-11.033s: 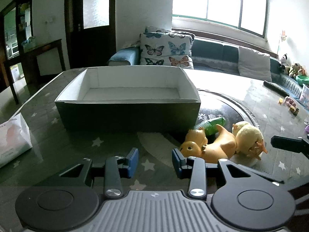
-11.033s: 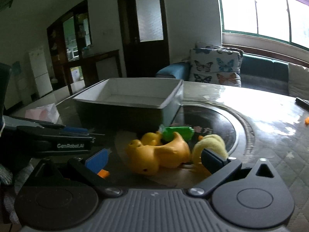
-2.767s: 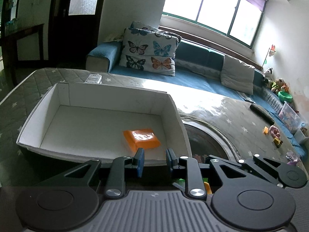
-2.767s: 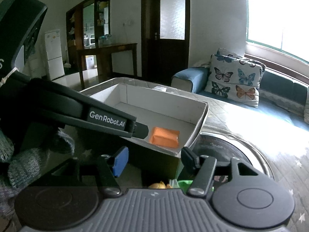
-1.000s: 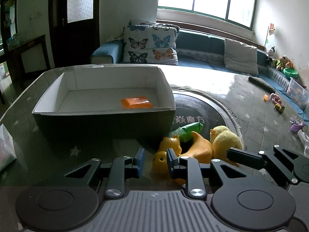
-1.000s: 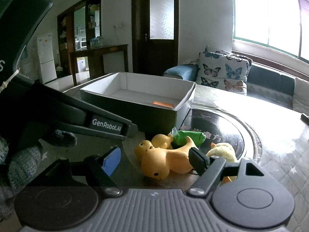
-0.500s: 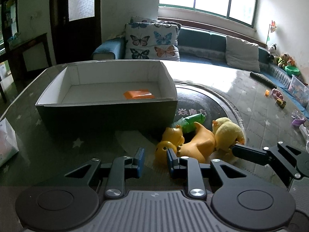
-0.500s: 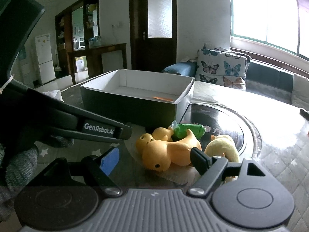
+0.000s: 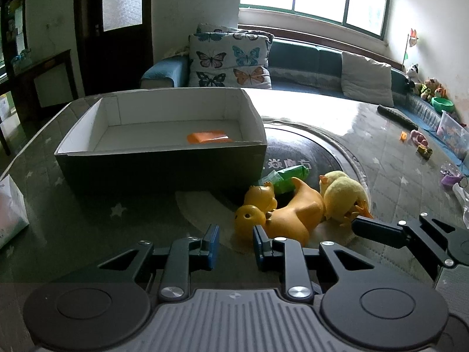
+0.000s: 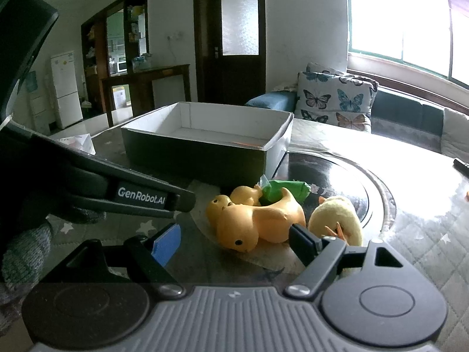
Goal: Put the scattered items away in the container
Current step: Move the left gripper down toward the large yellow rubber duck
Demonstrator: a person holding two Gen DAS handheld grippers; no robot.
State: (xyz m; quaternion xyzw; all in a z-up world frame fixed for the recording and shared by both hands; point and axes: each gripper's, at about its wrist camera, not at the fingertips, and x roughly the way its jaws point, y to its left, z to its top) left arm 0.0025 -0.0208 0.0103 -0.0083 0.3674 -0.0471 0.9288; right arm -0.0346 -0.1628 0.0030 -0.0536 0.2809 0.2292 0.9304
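A dark box with a white inside [image 9: 164, 170] stands on the table and holds an orange packet [image 9: 208, 137]. In front of its right corner lie a large yellow rubber duck [image 9: 290, 211], a small rubber duck [image 9: 261, 195], a green packet [image 9: 288, 176] and a plush chick [image 9: 346, 195]. My left gripper [image 9: 233, 245] is open and empty, just short of the large duck's head. My right gripper [image 10: 234, 242] is open wide and empty, with the large duck [image 10: 252, 220] between its fingers' line; the chick [image 10: 337, 223] is beside its right finger.
A white paper bag [image 9: 10, 208] lies at the left table edge. A remote [image 9: 395, 116] and small toys [image 9: 419, 140] lie at the far right. A sofa with butterfly cushions [image 9: 231, 58] stands behind the table. The left gripper's body [image 10: 88, 182] crosses the right wrist view.
Both grippers have come down and closer to the ducks. The left gripper's jaws have opened a little wider. The orange packet stays in the box.
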